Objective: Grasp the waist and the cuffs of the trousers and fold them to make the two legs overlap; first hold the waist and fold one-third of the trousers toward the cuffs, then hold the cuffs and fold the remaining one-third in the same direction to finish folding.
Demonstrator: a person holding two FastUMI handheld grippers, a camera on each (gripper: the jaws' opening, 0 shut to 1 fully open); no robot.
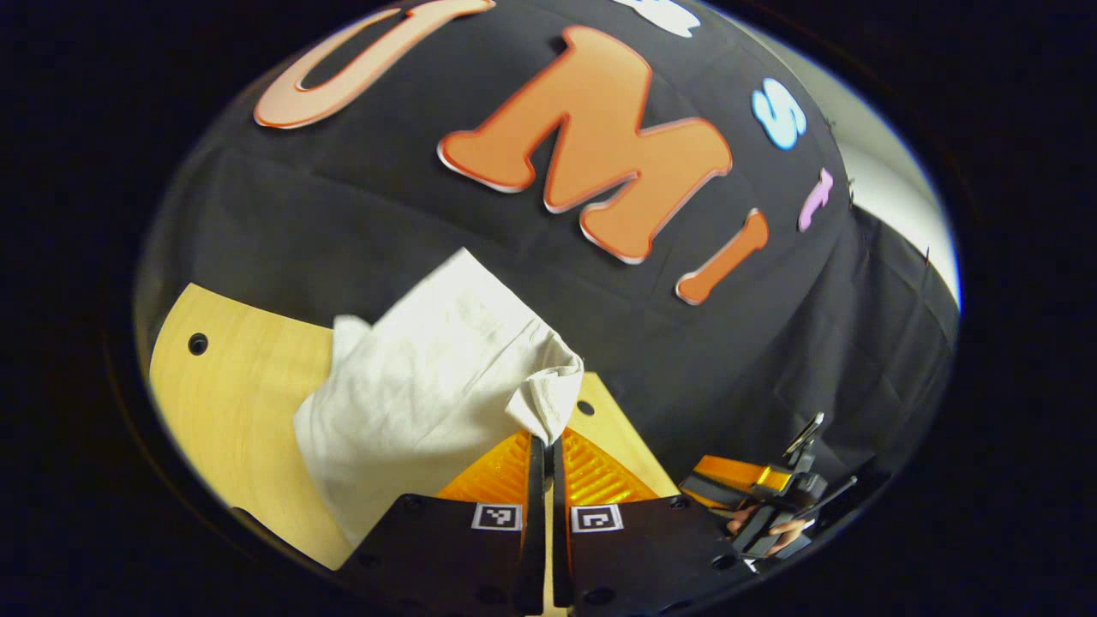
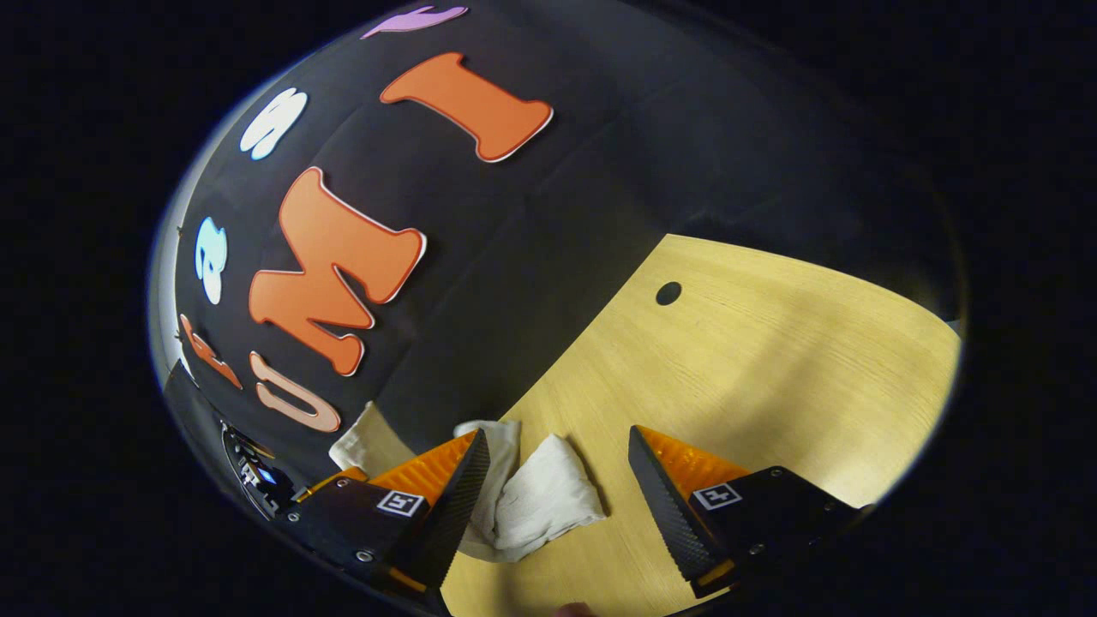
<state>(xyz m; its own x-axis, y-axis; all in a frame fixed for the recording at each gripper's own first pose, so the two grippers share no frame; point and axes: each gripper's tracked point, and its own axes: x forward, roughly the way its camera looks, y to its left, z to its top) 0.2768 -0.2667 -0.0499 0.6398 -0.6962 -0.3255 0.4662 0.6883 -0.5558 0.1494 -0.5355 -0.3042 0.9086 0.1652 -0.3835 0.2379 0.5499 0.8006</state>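
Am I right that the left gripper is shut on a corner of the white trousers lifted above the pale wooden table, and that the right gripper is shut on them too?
Not quite: in the right gripper view the right gripper is open, its fingers spread either side of the white trousers on the pale wooden table. The left gripper is indeed shut on a lifted corner.

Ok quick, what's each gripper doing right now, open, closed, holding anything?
Left gripper: shut on the white trousers, lifting a corner.
Right gripper: open, holding nothing, trousers between its fingers.

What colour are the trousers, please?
White trousers; clearest in the left gripper view.
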